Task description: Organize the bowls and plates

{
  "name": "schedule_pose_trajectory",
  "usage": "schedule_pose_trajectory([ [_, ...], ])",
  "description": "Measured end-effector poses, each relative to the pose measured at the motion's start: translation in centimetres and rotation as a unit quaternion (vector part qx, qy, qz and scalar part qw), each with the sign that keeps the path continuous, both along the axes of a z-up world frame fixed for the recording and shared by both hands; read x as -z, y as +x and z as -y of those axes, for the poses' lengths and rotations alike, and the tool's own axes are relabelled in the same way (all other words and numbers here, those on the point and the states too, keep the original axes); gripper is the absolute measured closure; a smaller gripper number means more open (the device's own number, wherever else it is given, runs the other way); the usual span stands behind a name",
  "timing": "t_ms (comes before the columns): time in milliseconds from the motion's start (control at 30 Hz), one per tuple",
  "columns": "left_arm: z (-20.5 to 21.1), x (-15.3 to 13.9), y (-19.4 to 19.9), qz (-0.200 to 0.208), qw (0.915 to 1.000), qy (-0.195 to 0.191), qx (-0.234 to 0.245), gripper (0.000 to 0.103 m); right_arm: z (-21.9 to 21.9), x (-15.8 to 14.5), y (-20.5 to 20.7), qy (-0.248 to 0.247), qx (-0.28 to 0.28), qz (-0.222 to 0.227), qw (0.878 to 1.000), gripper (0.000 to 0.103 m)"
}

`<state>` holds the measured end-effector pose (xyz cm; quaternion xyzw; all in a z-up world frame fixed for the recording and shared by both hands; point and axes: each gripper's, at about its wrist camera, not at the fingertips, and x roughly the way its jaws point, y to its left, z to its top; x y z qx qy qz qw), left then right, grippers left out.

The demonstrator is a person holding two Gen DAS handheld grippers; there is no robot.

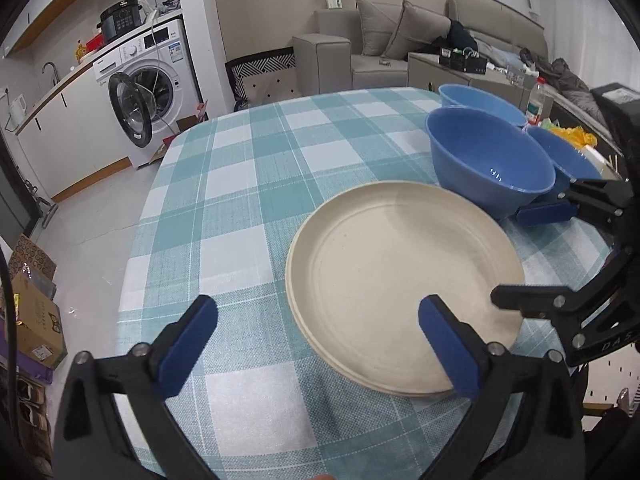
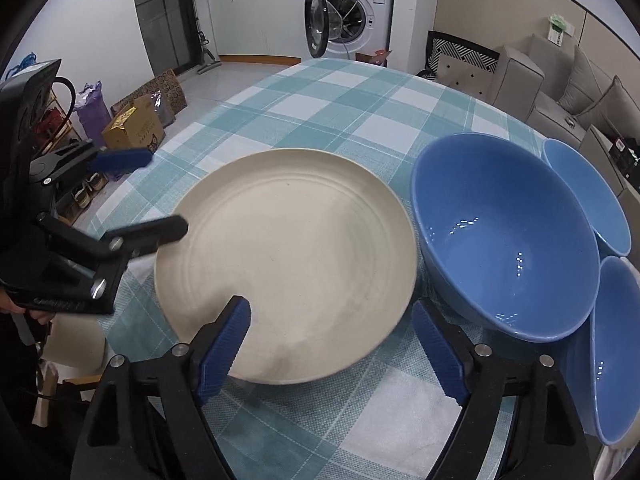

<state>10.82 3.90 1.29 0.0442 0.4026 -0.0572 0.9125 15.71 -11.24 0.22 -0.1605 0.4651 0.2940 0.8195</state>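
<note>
**Both claws released over the cream plates**

The stack of cream plates (image 1: 404,280) shows a second rim only along its near-left edge, so how many lie beneath is hard to tell. Of the three blue bowls, the large bowl (image 2: 504,248) is whole, while the far bowl (image 2: 588,196) is partly hidden behind it and the near-right bowl (image 2: 616,352) is cut off by the frame edge.

The left gripper (image 1: 320,344) tilts down over the near-left rim of the plates, its blue pads spread wide and touching nothing. The right gripper (image 2: 336,348) points steeply down, jaws released, straddling the near-right rim without pressing it. The plates rest on the checked tablecloth (image 1: 240,200), the large bowl just beside them on the right.
</note>
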Motion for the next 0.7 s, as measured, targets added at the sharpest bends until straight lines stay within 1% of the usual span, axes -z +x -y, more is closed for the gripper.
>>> schedule_pose_trajectory([
  [67, -0.2, -0.3, 0.0, -0.002, 0.9999, -0.015, 0.006, 0.000, 0.1, -0.1, -0.2, 0.001, 0.001, 0.004, 1.000, 0.008],
  [133, -0.3, -0.5, 0.0, -0.004, 0.9997, -0.025, 0.007, 0.000, 0.3, -0.3, -0.2, 0.006, 0.001, 0.004, 1.000, 0.003],
  [233, -0.3, -1.0, 0.0, 0.002, 0.9997, -0.023, 0.001, 0.000, 0.6, -0.9, -0.3, 0.020, 0.001, 0.003, 1.000, 0.002],
  [400, -0.2, -2.2, 0.1, 0.012, 0.9990, -0.044, 0.003, 0.000, 1.5, -2.7, -0.3, 0.037, 0.006, 0.012, 0.999, 0.001],
  [567, 0.0, -3.4, 0.5, 0.018, 0.9982, -0.056, 0.002, 0.000, 2.6, -5.3, -0.7, 0.050, 0.010, 0.039, 0.998, 0.001],
  [700, 0.2, -4.4, 0.8, 0.025, 0.9973, -0.069, -0.002, 0.000, 4.2, -7.7, -1.0, 0.064, 0.026, 0.063, 0.996, 0.001],
])
